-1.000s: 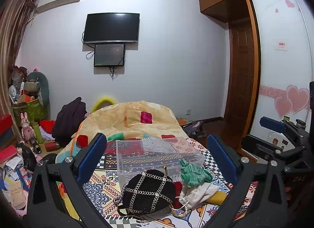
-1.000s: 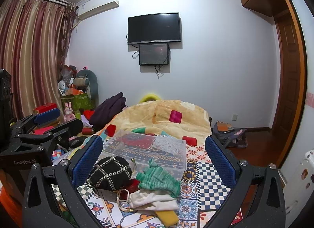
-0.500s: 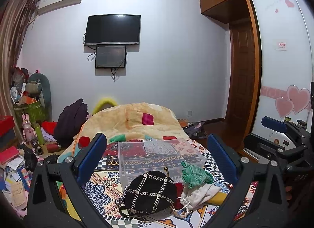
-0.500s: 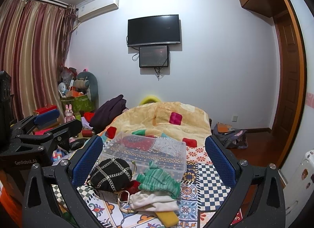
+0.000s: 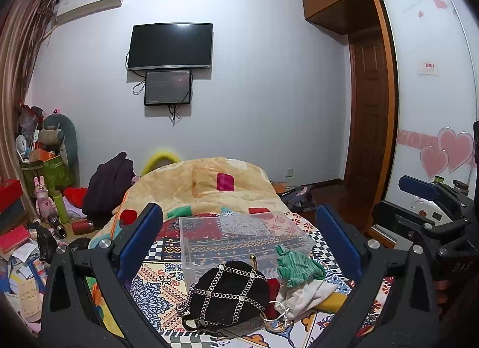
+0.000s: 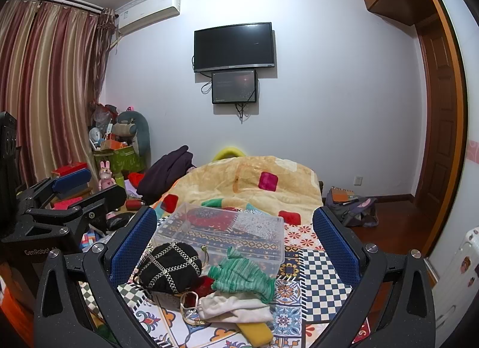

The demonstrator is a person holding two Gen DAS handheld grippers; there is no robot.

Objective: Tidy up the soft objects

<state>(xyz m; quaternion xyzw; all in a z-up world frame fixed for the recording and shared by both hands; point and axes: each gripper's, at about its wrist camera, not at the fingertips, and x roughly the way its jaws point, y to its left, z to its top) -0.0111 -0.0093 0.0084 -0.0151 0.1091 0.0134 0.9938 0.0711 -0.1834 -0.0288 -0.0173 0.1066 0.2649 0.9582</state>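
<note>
Centrally, green knit glove [image 6: 239, 273], crumpled, ribbed.

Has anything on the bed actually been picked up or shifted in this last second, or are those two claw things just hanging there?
Nothing was picked up or let go. Both views tilt slightly downward, so the grippers dipped a little. The left gripper and right gripper stay open and empty above the pile. The black chain-trimmed purse, green knitted gloves, white cloth pouch and clear plastic box lie as before.
</note>
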